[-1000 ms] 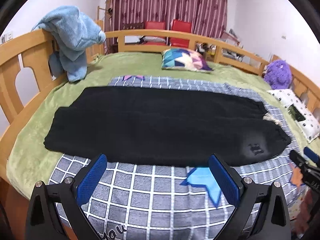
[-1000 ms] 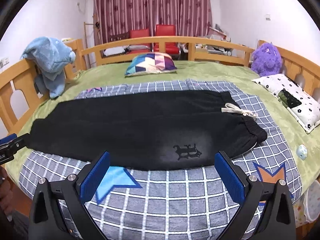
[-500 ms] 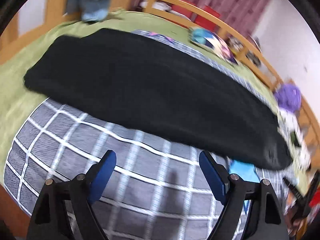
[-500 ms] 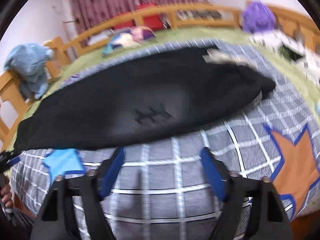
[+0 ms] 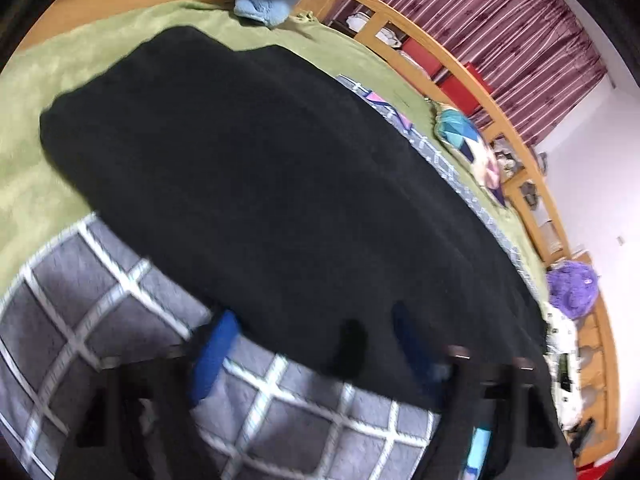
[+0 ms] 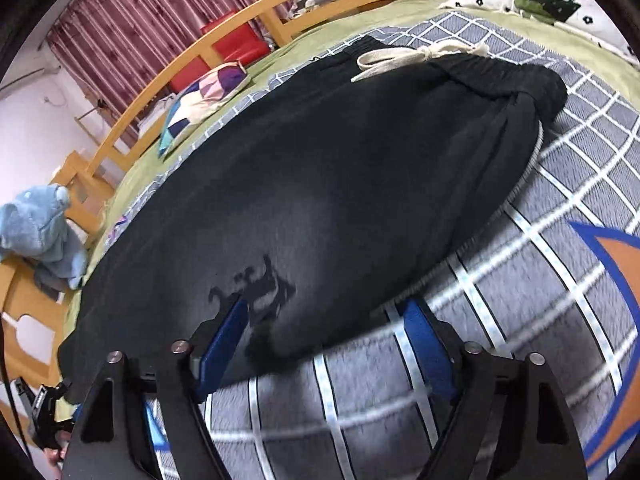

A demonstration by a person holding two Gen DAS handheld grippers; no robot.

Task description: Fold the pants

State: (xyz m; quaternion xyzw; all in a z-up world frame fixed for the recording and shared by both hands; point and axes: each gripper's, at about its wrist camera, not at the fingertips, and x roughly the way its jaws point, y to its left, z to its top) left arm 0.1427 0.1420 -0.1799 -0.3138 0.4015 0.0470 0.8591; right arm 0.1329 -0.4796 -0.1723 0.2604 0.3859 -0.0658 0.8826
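Left wrist and right wrist views show one black pants (image 5: 260,184) on the bed's near edge, with two grippers, left gripper (image 5: 316,344) and right gripper (image 6: 324,328), both closing around its hem, not yet pinching.

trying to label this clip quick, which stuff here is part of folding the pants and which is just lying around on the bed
Part of the job:
- black pants, spread on the checked blanket
- left gripper and right gripper, jaws closing at the pants' near edge

Just lying about:
- blue plush toy on the bed rail
- patchwork cushion
- purple plush
- flowered pillow
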